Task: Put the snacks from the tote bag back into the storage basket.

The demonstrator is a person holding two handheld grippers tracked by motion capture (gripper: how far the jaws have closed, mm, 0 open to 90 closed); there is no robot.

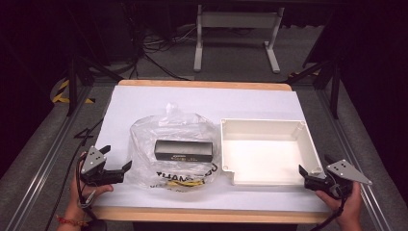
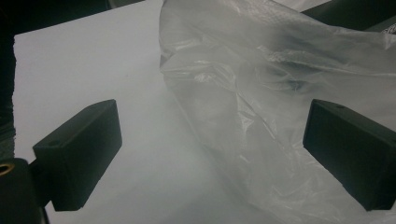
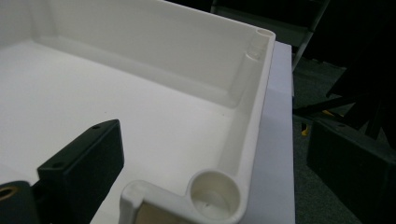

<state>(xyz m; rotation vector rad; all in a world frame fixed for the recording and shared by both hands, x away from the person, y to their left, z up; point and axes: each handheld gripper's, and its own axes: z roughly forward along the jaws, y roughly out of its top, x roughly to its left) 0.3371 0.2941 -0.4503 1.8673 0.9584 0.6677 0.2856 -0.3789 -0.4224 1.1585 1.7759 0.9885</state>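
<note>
A clear plastic bag (image 1: 144,134) lies crumpled on the white sheet at the table's middle left. A black oblong box (image 1: 183,150) shows through it, and yellow items (image 1: 185,183) sit near its front edge. To the right stands an empty white tray (image 1: 262,121). My left gripper (image 1: 117,157) is open at the front left, just left of the bag. In the left gripper view the bag (image 2: 261,93) bulges between the wide jaws of the left gripper (image 2: 215,121). My right gripper (image 1: 315,164) is open at the tray's near right corner, its jaws on either side of the tray wall (image 3: 254,107) without touching it.
A white sheet (image 1: 202,98) covers the wooden table. Metal rails run along both sides. Beyond the far edge are a white table frame (image 1: 235,33), cables on the floor and dark stands.
</note>
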